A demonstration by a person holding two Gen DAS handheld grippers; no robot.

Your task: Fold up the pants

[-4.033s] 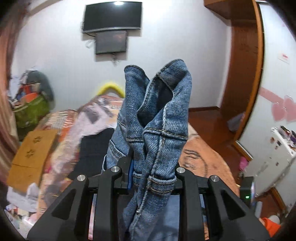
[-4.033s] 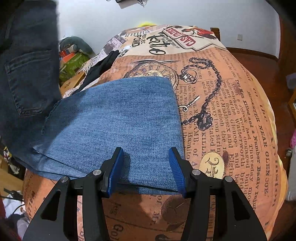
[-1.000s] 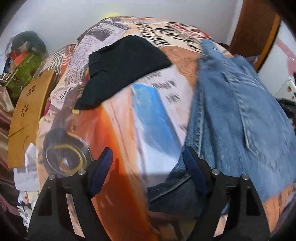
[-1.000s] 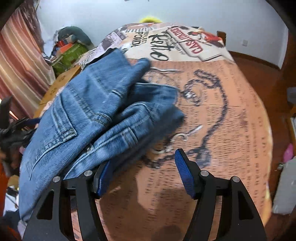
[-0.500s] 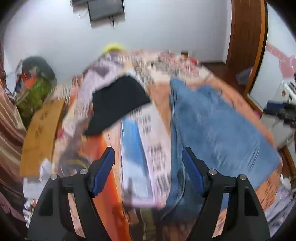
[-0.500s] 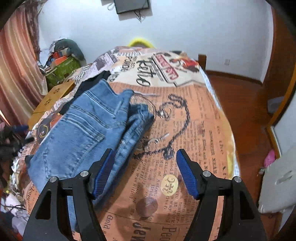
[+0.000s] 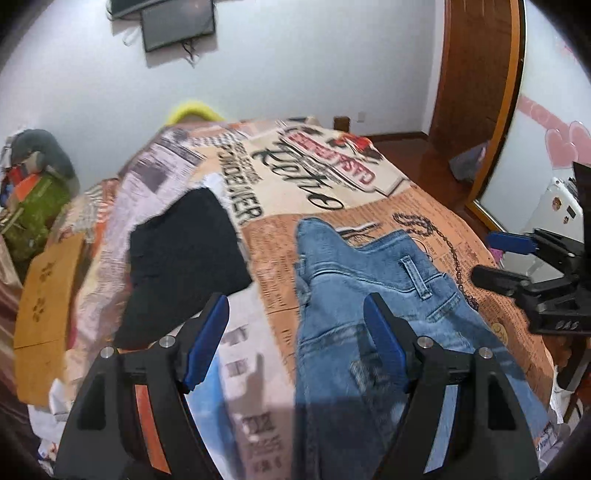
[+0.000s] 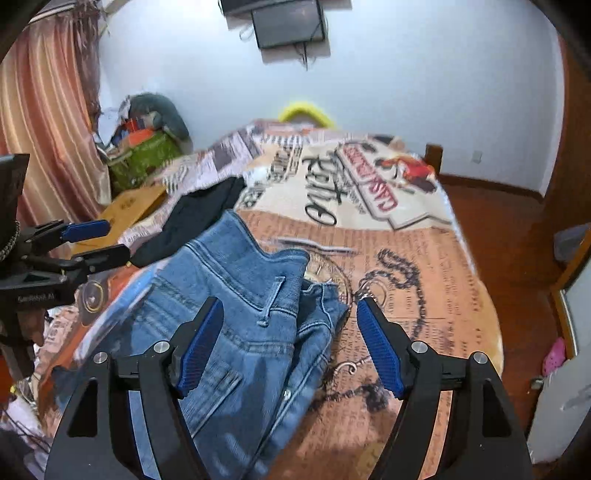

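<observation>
**Folded denim on the printed bed, both jaws apart**

Left wrist view: blue denim pants (image 7: 373,306) folded into a thick bundle, lying on the bed (image 7: 332,184), waistband end toward the headboard, belt loop and stitched seams showing on top. Fabric coarse, faded at the seams. Left gripper (image 7: 295,343) above the near part of the pants, jaws wide apart, ribbed blue pads on black fingers, nothing between them. Bedcover smooth, printed like old newspaper with a chain and large script. Left of the pants, a flat black garment (image 7: 184,258) on the cover, apart from the denim. Beyond it, off the bed's left edge, a tan wooden board (image 7: 48,291) with cut-out flower shapes. Right of the pants, the right gripper (image 7: 491,254) seen from the side, blue pad and black finger apart.

Right wrist view: same pants (image 8: 236,314) left of centre on the bed (image 8: 424,280), layers stacked, a lower fold poking out on the right side. Right gripper (image 8: 290,347) over the bundle's right edge, jaws spread, empty. Black garment (image 8: 199,221) beyond the pants, its edge tucked behind the denim. Left gripper (image 8: 99,240) at the far left, jaws parted. Wall-mounted screen (image 8: 288,22) above the headboard.
</observation>
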